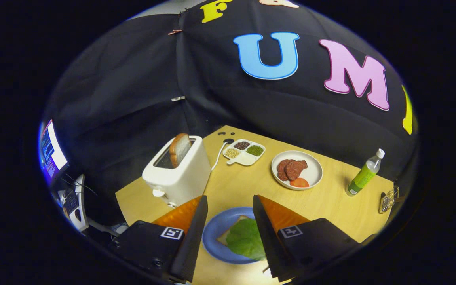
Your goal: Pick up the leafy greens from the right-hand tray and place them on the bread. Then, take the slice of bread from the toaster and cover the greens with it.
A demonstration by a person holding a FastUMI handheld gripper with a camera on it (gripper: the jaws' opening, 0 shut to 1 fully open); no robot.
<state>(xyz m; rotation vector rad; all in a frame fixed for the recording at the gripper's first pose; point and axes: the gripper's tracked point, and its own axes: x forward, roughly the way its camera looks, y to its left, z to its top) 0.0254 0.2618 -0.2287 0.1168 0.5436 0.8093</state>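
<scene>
Green lettuce leaf (246,238): lying on bread slice (228,234) atop round blue plate (216,229)
Gripper (230,208): fingers spread, empty, flanking plate
White toaster (178,172): beyond plate, holding upright toast slice (179,149)

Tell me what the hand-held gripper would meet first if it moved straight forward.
Probably the leafy greens on the bread on the blue plate. The open hand-held gripper holds nothing, and they lie between its fingers. Depth is unclear.

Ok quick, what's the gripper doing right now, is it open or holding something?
Gripper: open, holding nothing; its fingers sit apart above the blue plate, where the leafy greens already lie on the bread.
</scene>
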